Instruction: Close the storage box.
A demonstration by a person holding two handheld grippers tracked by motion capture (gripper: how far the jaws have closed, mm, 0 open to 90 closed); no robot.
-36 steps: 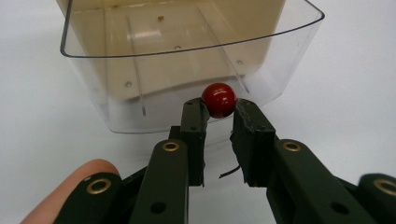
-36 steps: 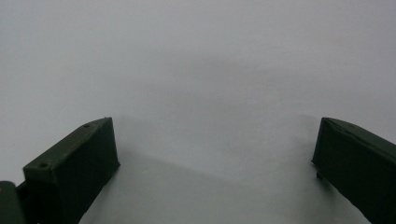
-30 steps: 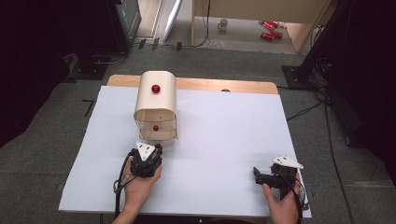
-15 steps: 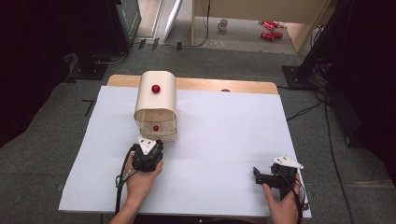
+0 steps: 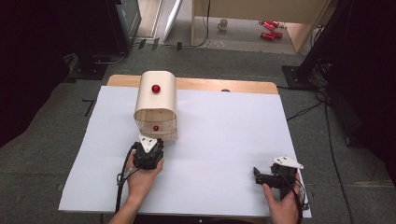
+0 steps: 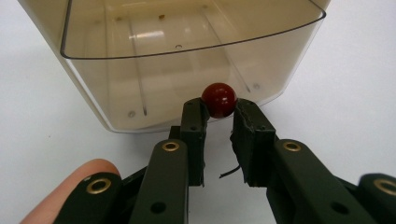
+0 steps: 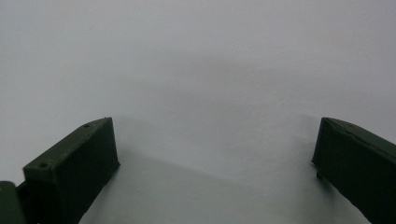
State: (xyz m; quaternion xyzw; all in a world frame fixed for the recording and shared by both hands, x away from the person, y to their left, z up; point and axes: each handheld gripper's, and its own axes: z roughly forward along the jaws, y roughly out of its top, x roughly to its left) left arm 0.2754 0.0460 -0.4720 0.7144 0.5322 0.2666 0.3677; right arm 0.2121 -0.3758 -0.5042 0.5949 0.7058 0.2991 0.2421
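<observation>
Nearest to us in the left gripper view, the left gripper (image 6: 219, 114) has its two black jaws closed narrow on the small glossy red ball knob (image 6: 218, 99) of the lowest drawer; the pads touch the knob on either side, so we judge it held. That drawer, a clear tan-tinted plastic tray (image 6: 187, 70), is partly drawn out and looks empty inside; its long axis runs straight away from the fingers, in line with the jaws, so any pull or push would run along that line. In the high view the left gripper (image 5: 150, 142) sits just at the front of the small cream-coloured, round-topped drawer cabinet (image 5: 156, 100), which stands on the white paper sheet (image 5: 224, 140) toward the table's left and far half. Two more red knobs show on it, one on the next drawer front (image 5: 155, 128) and one on top (image 5: 155, 88). The right gripper (image 5: 258, 175) rests well apart at the near right, jaws spread wide over bare paper, holding nothing. The left hand is clearly the nearer one.
</observation>
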